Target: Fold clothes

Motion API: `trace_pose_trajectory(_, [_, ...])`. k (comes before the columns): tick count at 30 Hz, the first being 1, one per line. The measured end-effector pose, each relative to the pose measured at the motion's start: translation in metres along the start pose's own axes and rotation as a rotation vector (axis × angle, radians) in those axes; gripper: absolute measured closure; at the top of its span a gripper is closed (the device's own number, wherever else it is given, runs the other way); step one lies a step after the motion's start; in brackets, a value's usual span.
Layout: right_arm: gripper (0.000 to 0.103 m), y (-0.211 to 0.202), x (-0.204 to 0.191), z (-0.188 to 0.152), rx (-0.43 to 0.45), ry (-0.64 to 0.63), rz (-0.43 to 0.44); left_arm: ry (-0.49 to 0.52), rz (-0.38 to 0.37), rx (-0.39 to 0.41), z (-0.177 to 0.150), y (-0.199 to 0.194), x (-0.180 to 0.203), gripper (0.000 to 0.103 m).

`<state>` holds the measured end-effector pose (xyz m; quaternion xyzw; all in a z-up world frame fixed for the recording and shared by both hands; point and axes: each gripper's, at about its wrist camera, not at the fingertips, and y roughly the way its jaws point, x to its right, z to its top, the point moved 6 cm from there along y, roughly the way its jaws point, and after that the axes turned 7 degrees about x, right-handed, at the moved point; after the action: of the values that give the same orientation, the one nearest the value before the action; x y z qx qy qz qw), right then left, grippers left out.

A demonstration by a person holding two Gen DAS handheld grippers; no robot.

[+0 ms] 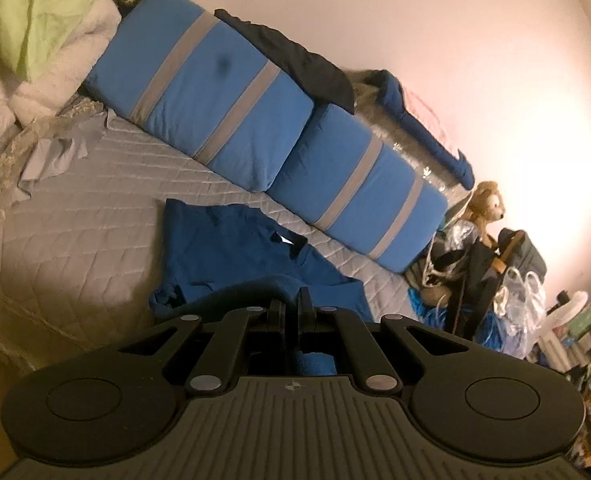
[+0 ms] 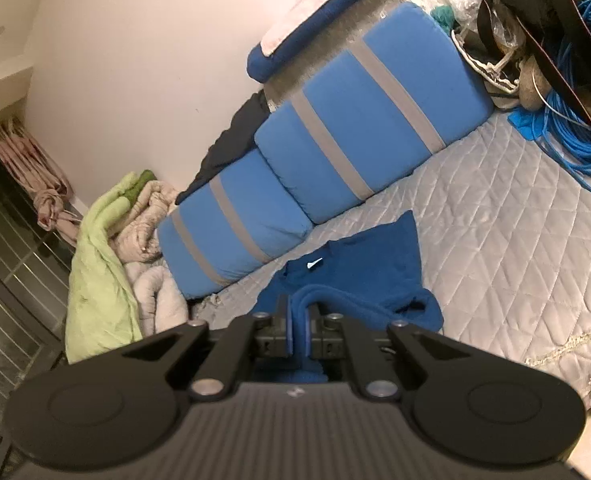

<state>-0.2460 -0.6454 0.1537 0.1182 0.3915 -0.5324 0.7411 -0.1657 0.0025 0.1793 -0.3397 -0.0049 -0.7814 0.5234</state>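
Observation:
A dark blue T-shirt (image 1: 231,256) lies on the grey quilted bed (image 1: 79,240), its collar with a white tag toward the cushions. My left gripper (image 1: 291,304) is shut on the shirt's near edge, lifting a fold of it. In the right wrist view the same T-shirt (image 2: 367,264) lies on the quilt (image 2: 515,240). My right gripper (image 2: 299,320) is shut on a fold of its blue cloth, which shows between the fingers. The shirt's near part is hidden under both grippers.
Two blue cushions with grey stripes (image 1: 215,92) (image 2: 367,100) line the wall. A green blanket (image 2: 99,260) and pale bedding lie at one end. A teddy bear (image 1: 487,208), bags, and a blue cable coil (image 2: 575,112) lie at the other. A grey cloth (image 1: 51,160) lies on the quilt.

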Motion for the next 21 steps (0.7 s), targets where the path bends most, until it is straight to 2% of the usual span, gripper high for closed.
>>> trace_pose_trajectory(3, [0.097, 0.010, 0.000, 0.002, -0.012, -0.001, -0.002, 0.031, 0.008, -0.013, 0.010, 0.003, 0.002, 0.098])
trace_pose_trajectory(10, [0.097, 0.035, -0.004, 0.013, -0.047, -0.031, -0.032, 0.000, 0.035, -0.037, 0.031, 0.024, -0.002, 0.097])
trace_pose_trajectory(21, [0.097, 0.080, -0.002, 0.039, -0.038, -0.049, -0.046, -0.023, 0.030, -0.037, 0.058, 0.067, -0.014, 0.098])
